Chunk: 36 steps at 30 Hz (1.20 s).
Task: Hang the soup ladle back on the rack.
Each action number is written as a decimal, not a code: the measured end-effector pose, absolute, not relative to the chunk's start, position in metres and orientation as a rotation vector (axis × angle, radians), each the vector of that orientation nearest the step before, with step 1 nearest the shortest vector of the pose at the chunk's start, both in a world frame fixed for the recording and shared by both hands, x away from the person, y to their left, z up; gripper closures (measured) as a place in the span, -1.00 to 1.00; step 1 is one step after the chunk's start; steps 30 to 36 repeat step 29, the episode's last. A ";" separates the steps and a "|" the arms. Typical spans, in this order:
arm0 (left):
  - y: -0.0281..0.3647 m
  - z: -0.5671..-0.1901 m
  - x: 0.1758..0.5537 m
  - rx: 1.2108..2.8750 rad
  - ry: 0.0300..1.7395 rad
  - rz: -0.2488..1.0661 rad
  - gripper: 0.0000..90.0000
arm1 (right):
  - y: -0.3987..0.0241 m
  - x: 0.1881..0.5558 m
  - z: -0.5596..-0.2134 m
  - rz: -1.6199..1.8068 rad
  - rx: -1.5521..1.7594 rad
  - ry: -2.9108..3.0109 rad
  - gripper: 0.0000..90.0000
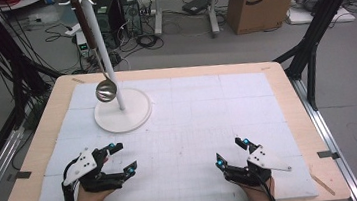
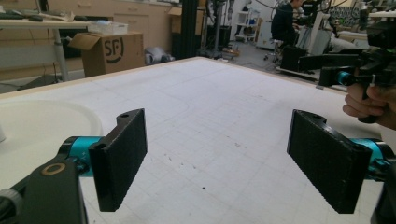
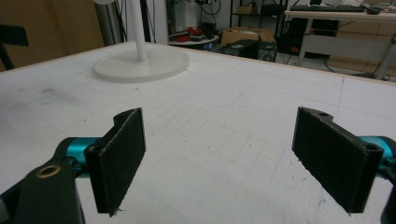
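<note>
Both the left tongs (image 1: 120, 159) and the right tongs (image 1: 232, 151) rest spread wide and empty at the near edge of the desk (image 1: 207, 107), well apart from the ladle (image 1: 105, 89) hanging on the white stand (image 1: 122, 111) at the far left.

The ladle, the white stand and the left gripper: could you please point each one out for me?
ladle (image 1: 106, 90), high view, on its round metal bowl.
white stand (image 1: 135, 116), high view, on a bare part of its round base.
left gripper (image 1: 123, 159), high view, midway between its open fingertips.
</note>
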<state>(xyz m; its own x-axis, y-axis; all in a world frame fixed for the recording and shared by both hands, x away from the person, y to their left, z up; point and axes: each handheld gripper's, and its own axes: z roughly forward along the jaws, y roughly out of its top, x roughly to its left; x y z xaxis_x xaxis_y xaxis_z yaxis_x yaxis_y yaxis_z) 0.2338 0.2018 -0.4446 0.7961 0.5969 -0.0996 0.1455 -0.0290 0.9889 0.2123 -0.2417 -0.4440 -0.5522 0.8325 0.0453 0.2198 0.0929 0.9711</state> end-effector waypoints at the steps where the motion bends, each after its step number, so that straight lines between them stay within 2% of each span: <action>1: 0.203 -0.447 0.233 1.592 0.612 0.414 -0.54 | -0.242 0.212 -0.444 1.490 1.032 1.839 -0.64; 8: 0.207 -0.453 0.236 1.575 0.636 0.444 -0.55 | -0.241 0.213 -0.445 1.490 1.028 1.848 -0.64; 36: 0.205 -0.455 0.236 1.558 0.643 0.423 -0.56 | -0.241 0.213 -0.445 1.490 1.029 1.851 -0.64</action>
